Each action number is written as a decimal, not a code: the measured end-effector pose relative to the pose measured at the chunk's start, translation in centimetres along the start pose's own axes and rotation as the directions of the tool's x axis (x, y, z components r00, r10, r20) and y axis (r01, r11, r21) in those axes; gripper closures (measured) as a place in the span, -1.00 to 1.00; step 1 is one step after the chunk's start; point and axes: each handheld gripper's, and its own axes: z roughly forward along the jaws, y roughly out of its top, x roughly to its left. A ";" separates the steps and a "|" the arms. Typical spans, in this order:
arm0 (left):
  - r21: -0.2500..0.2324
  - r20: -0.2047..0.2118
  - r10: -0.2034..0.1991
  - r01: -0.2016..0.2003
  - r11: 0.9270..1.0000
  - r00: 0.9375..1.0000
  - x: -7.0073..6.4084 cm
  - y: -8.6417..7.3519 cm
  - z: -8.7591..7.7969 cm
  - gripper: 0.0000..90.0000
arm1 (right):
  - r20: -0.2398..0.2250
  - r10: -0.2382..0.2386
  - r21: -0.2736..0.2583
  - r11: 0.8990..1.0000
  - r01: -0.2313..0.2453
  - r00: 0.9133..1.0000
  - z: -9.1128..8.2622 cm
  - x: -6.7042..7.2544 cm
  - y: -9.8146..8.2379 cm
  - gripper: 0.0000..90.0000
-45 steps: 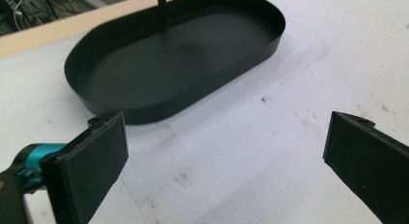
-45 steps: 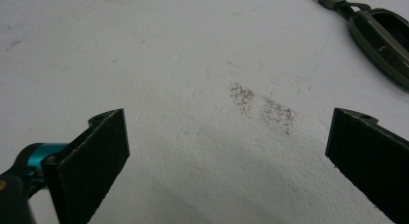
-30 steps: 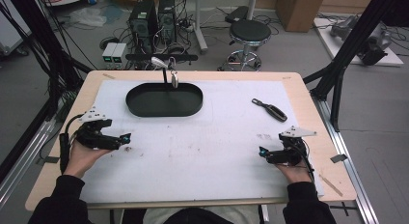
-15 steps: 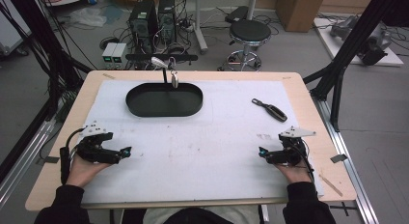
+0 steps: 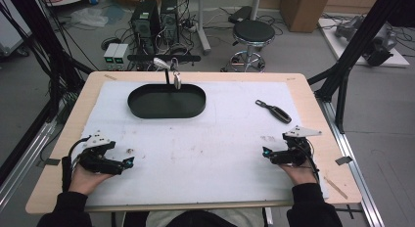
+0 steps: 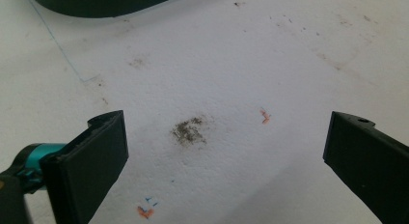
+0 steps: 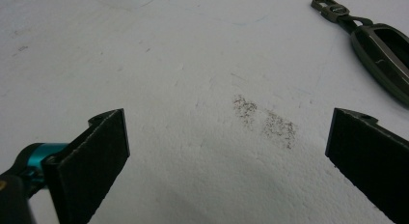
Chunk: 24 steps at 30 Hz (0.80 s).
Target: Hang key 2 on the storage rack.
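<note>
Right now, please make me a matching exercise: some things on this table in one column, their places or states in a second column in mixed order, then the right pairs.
Things:
1. black oval tray
2. dark slim key fob with a metal ring
3. left claw
4. dark smudge on the white foam mat

Places or states:
A. between the open left jaws, on the mat
B. far middle of the table, nothing in it
C. near left, open, holding nothing
D. right side, beyond the right claw

Pairs: 1-B, 2-D, 3-C, 4-A
</note>
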 end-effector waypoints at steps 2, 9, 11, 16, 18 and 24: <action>-0.001 -0.001 -0.002 0.002 1.000 1.000 0.1 -0.2 -0.1 -0.95 | 0.004 -0.006 0.011 1.000 0.006 1.000 0.1 0.1 0.3 -0.98; -0.001 0.024 -0.008 0.008 1.000 1.000 0.0 -0.6 0.1 -0.95 | 0.023 -0.011 0.023 1.000 0.011 1.000 0.3 -0.4 1.3 -0.98; 0.001 0.025 -0.009 0.009 1.000 1.000 0.0 -0.6 0.1 -0.95 | 0.025 -0.017 0.033 0.999 0.016 1.000 0.4 -0.6 1.7 -0.98; -0.004 0.026 -0.011 0.011 1.000 1.000 0.1 -0.7 0.0 -0.95 | 0.039 -0.035 0.055 0.998 0.033 0.999 0.6 -1.1 2.5 -0.98; -0.003 0.027 -0.010 0.010 1.000 1.000 0.2 -0.8 -0.1 -0.95 | 0.039 -0.037 0.065 0.997 0.034 0.999 0.7 -1.3 2.8 -0.98; 0.000 0.037 -0.013 0.013 1.000 0.999 0.5 -1.0 -0.1 -0.95 | 0.039 -0.027 0.093 0.995 0.023 0.999 1.3 -2.4 3.8 -0.98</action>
